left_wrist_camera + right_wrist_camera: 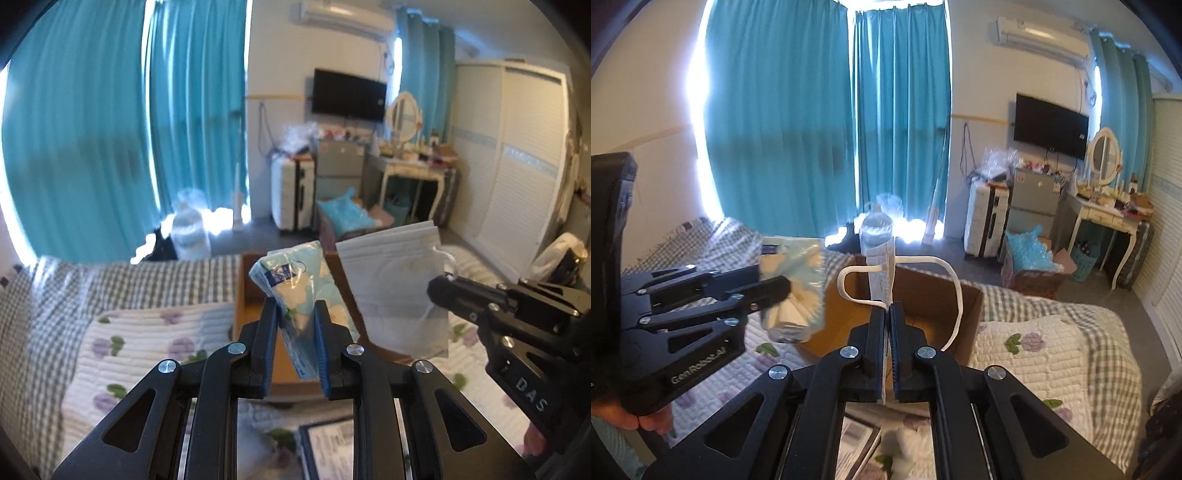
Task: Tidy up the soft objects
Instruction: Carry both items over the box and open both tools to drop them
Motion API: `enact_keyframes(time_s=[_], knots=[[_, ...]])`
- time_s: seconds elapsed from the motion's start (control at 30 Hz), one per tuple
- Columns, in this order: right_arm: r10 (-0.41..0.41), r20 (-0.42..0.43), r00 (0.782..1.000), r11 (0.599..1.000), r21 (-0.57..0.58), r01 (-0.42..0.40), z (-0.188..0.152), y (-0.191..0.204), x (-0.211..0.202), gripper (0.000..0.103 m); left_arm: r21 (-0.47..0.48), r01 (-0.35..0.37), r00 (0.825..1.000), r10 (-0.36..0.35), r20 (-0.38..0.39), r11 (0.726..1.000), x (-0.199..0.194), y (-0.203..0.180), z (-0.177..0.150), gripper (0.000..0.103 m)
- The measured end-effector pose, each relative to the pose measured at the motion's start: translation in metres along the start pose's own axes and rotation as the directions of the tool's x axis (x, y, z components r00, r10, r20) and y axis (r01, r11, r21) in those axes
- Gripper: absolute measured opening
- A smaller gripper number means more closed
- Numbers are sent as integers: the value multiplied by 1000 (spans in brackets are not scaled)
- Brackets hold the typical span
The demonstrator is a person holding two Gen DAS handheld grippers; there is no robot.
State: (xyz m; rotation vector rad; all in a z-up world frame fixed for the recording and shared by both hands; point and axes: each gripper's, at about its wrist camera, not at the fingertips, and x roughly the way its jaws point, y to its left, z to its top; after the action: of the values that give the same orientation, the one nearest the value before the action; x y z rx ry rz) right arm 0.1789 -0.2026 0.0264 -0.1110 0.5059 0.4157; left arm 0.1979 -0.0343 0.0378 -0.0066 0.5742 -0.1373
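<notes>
Both grippers hold soft items above a cardboard box (967, 306) on a quilted bed (1052, 354), teal curtains (783, 122) behind.

The left gripper (295, 314), level, pinches a tissue pack (295, 280) between partly closed fingers; the right gripper (887, 314) is clamped nearly closed on a face mask (391, 280), seen edge-on in its own view. A paper under the grippers is cut off and unreadable.

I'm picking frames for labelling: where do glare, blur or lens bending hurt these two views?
Left wrist view: daylight blows out under the curtains, background soft, wardrobe bowed; tissue pack sharp. Right wrist view: glare rims the curtains, the face mask is edge-on.
</notes>
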Motion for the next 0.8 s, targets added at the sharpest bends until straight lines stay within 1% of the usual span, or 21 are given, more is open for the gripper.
enact_keyframes(time_s=[0.07, 0.13, 0.23, 0.3, 0.37, 0.4, 0.43, 0.47, 0.5, 0.53, 0.57, 0.7, 0.77, 0.8], knots=[[15, -36, 999, 1000, 11, -14, -5, -8, 26, 3, 16, -22, 999, 23, -32, 1000, 28, 1, -3, 18], [23, -75, 997, 999, 31, -21, -14, -17, 54, 3, 27, -27, 997, 28, -68, 999, 54, 3, -7, 19], [59, -118, 991, 994, 94, -48, -30, -36, 92, 3, 51, -22, 995, 27, -94, 998, 76, -1, -15, 21], [52, -136, 989, 993, 116, -37, -39, -48, 112, 3, 77, -23, 993, 32, -115, 997, 92, -3, -23, 24], [32, -146, 989, 991, 130, -13, -45, -57, 123, 3, 85, -15, 991, 25, -129, 996, 98, -9, -29, 26], [27, -151, 988, 990, 138, -6, -47, -61, 126, 5, 90, -23, 991, 34, -131, 996, 101, -11, -32, 27], [18, -154, 988, 989, 146, 5, -49, -64, 127, 15, 96, -31, 990, 44, -134, 995, 102, -13, -34, 34], [8, -154, 988, 988, 152, 16, -49, -67, 126, 24, 103, -49, 989, 63, -137, 993, 103, -16, -35, 43], [0, -147, 989, 988, 156, 23, -49, -70, 123, 42, 104, -70, 987, 84, -137, 992, 104, -17, -35, 49], [-6, -133, 991, 987, 160, 27, -48, -73, 118, 48, 101, -79, 986, 93, -137, 992, 103, -18, -35, 57], [-11, -113, 993, 986, 167, 30, -45, -76, 110, 48, 94, -82, 987, 94, -134, 992, 100, -18, -34, 59], [-42, -83, 996, 982, 182, 57, -34, -80, 78, 48, 86, -81, 991, 89, -96, 993, 71, -21, -28, 62], [-64, -70, 995, 984, 164, 75, -26, -75, 55, 54, 96, -93, 993, 100, -66, 991, 46, -26, -22, 68], [-76, -62, 995, 985, 149, 85, -21, -71, 41, 58, 98, -97, 994, 102, -50, 990, 34, -27, -20, 74]])
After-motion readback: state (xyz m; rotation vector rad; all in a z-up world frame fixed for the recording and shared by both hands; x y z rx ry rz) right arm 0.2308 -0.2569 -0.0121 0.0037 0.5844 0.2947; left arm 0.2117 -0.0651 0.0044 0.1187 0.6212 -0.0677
